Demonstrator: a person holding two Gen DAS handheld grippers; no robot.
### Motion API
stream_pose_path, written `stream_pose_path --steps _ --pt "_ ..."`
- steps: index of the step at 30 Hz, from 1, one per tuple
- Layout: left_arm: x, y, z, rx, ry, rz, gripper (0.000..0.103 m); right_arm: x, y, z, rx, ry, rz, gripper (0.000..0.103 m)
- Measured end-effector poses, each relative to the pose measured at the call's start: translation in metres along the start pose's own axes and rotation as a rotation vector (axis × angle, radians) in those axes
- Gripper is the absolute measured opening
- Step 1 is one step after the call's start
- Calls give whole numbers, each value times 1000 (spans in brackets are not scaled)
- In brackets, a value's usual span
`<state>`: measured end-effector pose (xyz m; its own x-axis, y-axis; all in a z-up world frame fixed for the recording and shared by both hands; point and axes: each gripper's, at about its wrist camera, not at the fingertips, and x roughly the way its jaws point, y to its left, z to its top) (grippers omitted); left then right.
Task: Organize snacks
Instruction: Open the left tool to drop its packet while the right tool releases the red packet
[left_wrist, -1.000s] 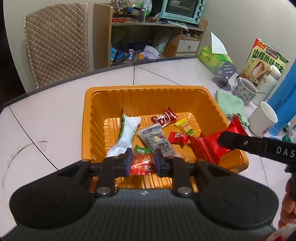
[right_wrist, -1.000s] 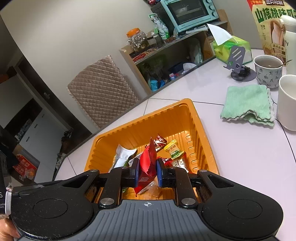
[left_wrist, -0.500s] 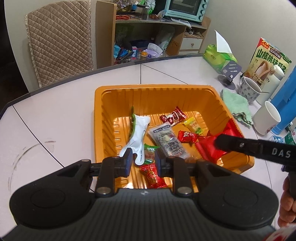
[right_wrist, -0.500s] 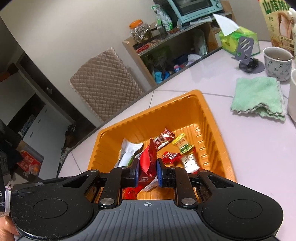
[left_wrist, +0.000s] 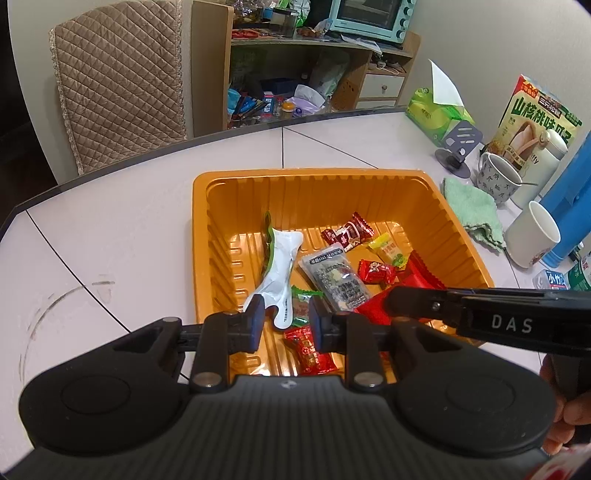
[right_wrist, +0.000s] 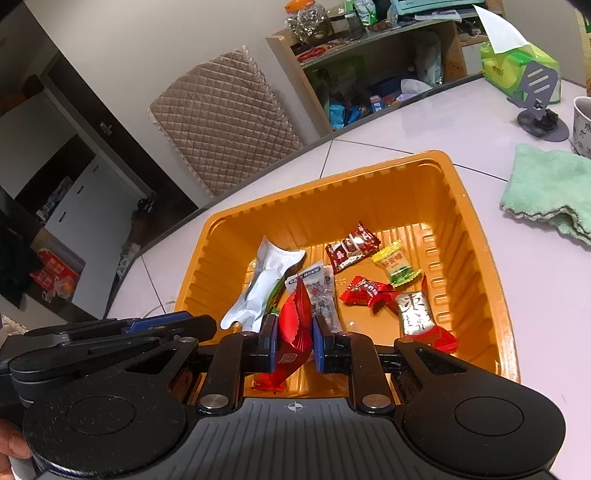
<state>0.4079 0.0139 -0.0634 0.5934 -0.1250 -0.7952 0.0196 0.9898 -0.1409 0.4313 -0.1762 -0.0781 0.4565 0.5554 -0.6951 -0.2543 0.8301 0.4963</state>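
An orange plastic tray (left_wrist: 258, 177) (right_wrist: 476, 221) sits on the white table and holds several wrapped snacks: a white and green packet (left_wrist: 280, 258), a clear dark packet (left_wrist: 336, 277), small red candies (left_wrist: 376, 271) and a yellow-green candy (right_wrist: 397, 264). My left gripper (left_wrist: 285, 325) is open and empty above the tray's near edge, over a red candy (left_wrist: 308, 350). My right gripper (right_wrist: 293, 341) is shut on a red snack packet (right_wrist: 293, 325) and holds it over the tray's near side; it also shows in the left wrist view (left_wrist: 417, 284).
A green cloth (right_wrist: 550, 188), a patterned mug (left_wrist: 496, 177), a white cup (left_wrist: 530, 240), a blue bottle (left_wrist: 570, 210), a snack box (left_wrist: 535, 114), a tissue pack (left_wrist: 436, 110) and a phone stand (left_wrist: 458, 147) sit right of the tray. A quilted chair (left_wrist: 118, 77) stands beyond the table.
My left gripper has let go of the red candy, which now lies in the tray, and has drawn back. My right gripper has moved further over the tray with the red packet.
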Motion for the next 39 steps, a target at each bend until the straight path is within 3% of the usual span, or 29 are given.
stream_pose_path --steps 5,7,9,22,37,39 --pt "-1 1 1 0 1 0 23 4 -1 4 32 -1 21 22" --pt "-1 1 1 -1 1 -3 23 5 -3 6 57 -1 31 30" --pt "-1 1 2 -4 2 -6 23 4 -5 7 75 -3 30 52" --pt "-4 -3 1 -2 0 -26 25 -7 -10 6 38 -26 -62 52" --pt "-35 -18 -6 14 -38 -35 36 -41 -13 -7 42 -46 -89 52" --pt "-44 -22 -9 18 -48 -32 39 -50 -13 -12 46 -51 -88 58"
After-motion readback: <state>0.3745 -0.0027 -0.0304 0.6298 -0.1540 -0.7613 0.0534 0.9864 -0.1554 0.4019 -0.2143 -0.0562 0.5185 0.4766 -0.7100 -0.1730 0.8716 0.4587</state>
